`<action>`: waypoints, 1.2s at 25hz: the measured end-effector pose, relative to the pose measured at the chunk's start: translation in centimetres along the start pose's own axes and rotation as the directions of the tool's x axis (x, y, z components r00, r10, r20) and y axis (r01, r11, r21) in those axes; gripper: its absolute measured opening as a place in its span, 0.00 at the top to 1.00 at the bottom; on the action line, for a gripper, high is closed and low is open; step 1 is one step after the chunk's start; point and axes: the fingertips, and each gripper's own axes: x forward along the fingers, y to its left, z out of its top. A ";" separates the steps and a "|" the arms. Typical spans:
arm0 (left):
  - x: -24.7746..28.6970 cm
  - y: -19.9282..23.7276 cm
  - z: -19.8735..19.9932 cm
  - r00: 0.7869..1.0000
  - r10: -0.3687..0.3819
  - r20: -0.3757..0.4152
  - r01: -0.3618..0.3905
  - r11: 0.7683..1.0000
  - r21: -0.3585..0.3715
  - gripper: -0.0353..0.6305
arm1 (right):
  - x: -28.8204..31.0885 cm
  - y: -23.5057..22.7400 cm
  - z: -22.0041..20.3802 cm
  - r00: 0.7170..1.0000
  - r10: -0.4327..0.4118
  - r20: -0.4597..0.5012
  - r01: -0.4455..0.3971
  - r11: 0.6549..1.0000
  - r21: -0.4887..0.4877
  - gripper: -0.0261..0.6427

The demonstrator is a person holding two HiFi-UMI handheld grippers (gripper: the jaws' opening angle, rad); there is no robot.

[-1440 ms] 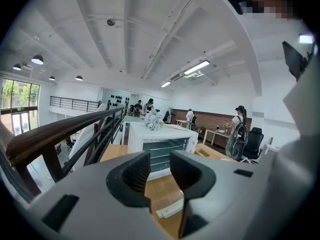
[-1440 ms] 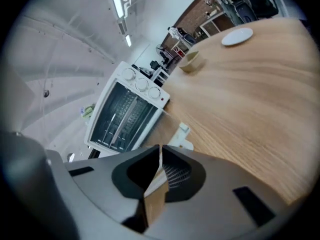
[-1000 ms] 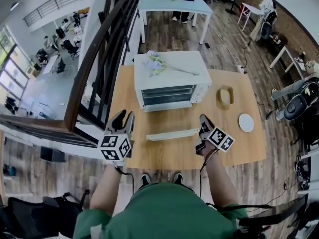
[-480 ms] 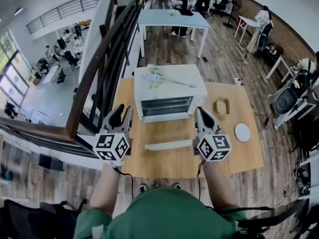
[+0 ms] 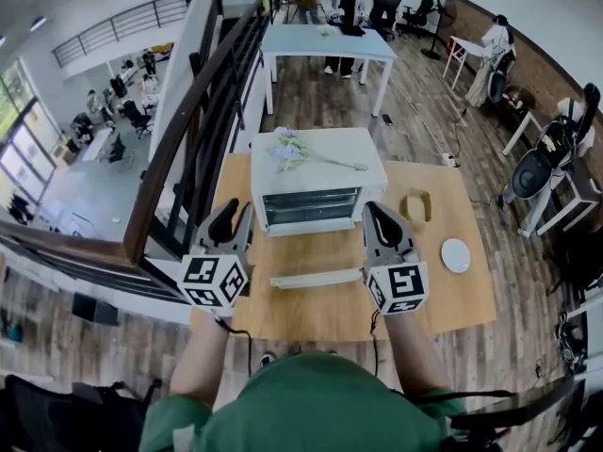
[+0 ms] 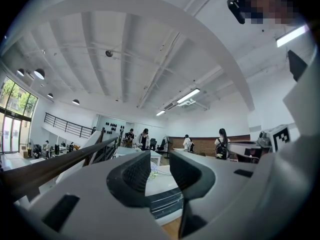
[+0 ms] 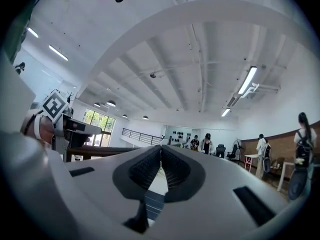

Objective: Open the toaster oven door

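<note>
The toaster oven [image 5: 318, 182] stands in the middle of the head view, at the far side of a wooden table [image 5: 471, 295], with its dark slatted front turned toward the person. A bunch of pale flowers [image 5: 292, 147] lies on its white top. Whether its door is open or shut cannot be told from here. Just below it in the frame, apart from the oven, a pale narrow bar [image 5: 316, 278] lies across the table. The left gripper [image 5: 236, 222] is held up at lower left of the oven and the right gripper [image 5: 379, 217] at lower right, with the bar between them; neither touches the oven. In the left gripper view the left gripper [image 6: 160, 171] has its jaws apart with nothing between them, and the oven [image 6: 165, 201] shows through the gap. In the right gripper view the right gripper [image 7: 160, 156] has its jaws closed together, empty. At the right of the table sit a small wooden dish [image 5: 419, 205] and, nearer the edge, a white plate [image 5: 455, 255].
</note>
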 end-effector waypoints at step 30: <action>0.1 -3.0 -2.3 0.998 0.044 -0.044 -0.043 0.999 0.024 0.76 | -1.5 -2.5 -1.4 0.999 0.044 0.008 -0.044 0.999 -0.001 0.93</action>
